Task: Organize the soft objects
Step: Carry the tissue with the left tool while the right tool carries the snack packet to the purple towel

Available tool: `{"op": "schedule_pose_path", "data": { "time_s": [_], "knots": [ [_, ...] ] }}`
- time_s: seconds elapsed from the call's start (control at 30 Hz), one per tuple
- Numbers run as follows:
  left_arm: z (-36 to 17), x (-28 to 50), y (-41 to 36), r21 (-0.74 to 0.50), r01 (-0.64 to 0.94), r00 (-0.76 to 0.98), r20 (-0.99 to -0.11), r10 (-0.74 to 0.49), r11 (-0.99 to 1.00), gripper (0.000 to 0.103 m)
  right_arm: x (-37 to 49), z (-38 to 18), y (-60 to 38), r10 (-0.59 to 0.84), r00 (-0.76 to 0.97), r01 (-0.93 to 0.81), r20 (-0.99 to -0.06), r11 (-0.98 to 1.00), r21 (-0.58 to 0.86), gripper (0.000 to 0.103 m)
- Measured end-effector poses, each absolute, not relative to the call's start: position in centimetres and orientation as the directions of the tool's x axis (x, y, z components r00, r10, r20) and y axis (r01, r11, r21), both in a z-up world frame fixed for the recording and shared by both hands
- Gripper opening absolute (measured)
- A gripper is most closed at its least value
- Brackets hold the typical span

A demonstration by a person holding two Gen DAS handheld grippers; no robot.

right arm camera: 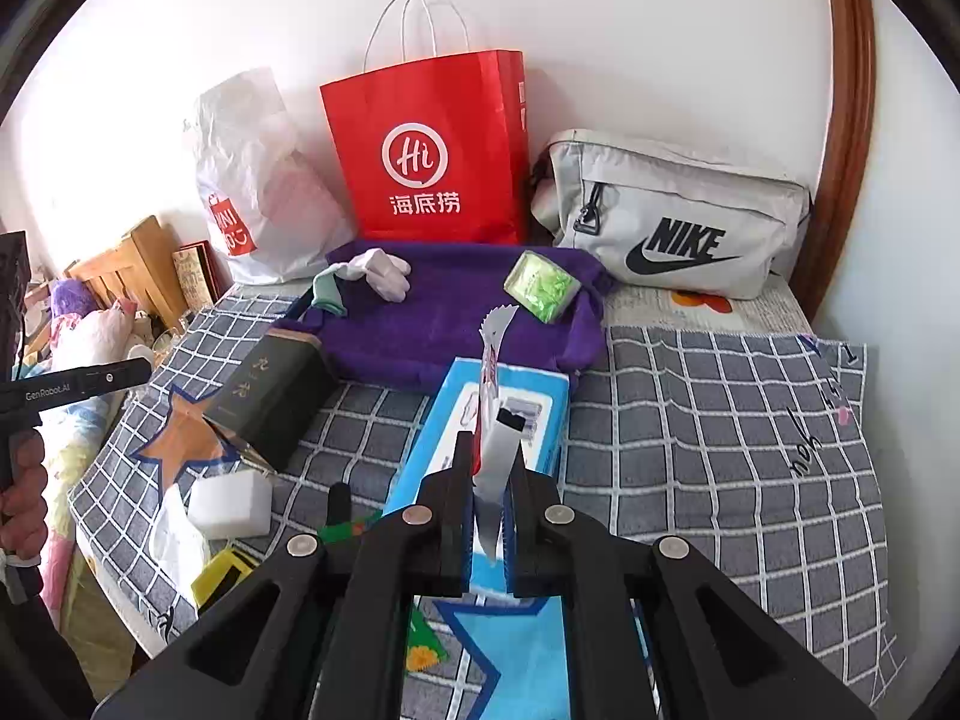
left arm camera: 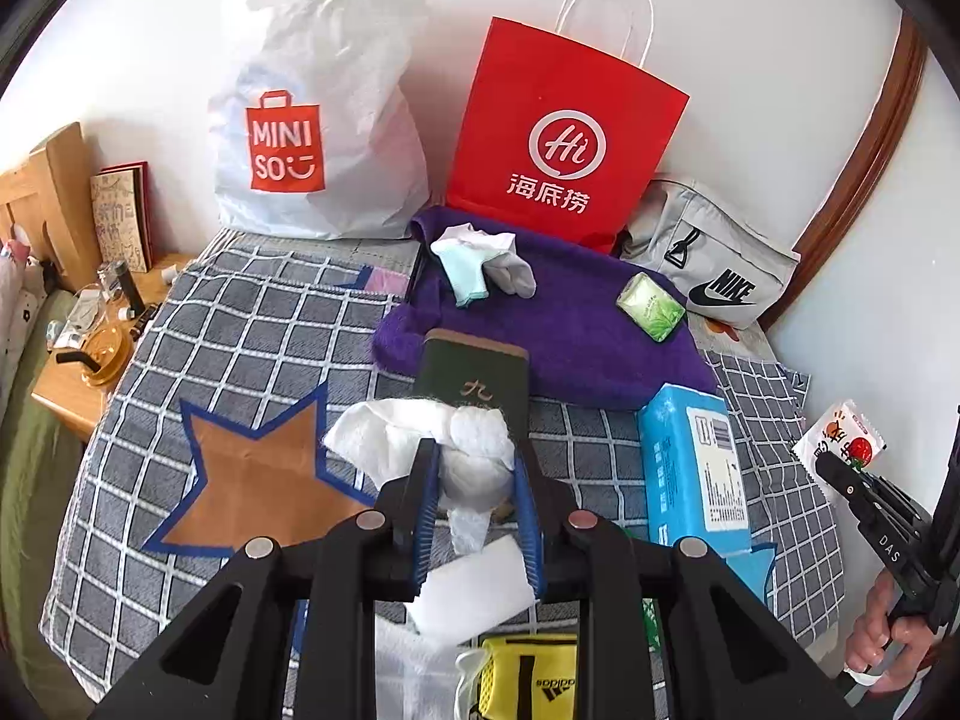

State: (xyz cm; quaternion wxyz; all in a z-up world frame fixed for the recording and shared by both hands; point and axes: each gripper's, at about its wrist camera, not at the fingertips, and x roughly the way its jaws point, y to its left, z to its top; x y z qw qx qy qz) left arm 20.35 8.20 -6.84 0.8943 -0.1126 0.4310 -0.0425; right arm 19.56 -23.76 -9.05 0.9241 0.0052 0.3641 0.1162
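The left gripper was clamped on a crumpled white tissue wad, held above the grey checked bedcover. The right gripper had its jaws fully closed on a thin white-and-red snack sachet, its serrated edge pointing up toward twelve o'clock. In the right wrist view, a blue tissue pack lay under that sachet, with a dark green box at nine o'clock from it and a white foam block at eight o'clock. At twelve o'clock lay a purple fleece cloth bearing pale socks and a green wipes packet. A red paper bag stood behind.
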Motion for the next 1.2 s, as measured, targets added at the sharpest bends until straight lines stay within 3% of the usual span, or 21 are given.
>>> {"op": "schedule_pose_path", "data": {
  "time_s": [0.33, 1.2],
  "knots": [
    [-6.2, 24.9, 6.9, -0.204, 0.018, 0.617, -0.768, -0.171, 0.979, 0.023, 23.9, -8.9, -23.5, 0.220, 0.710, -0.201, -0.669, 0.974, 0.108, 0.007],
    [-9.9, 35.7, 7.2, -0.277, -0.009, 0.566, -0.794, -0.223, 0.961, 0.023, 35.4, -12.5, -23.1, 0.240, 0.660, -0.206, -0.712, 0.969, 0.135, 0.007]
  ]
}}
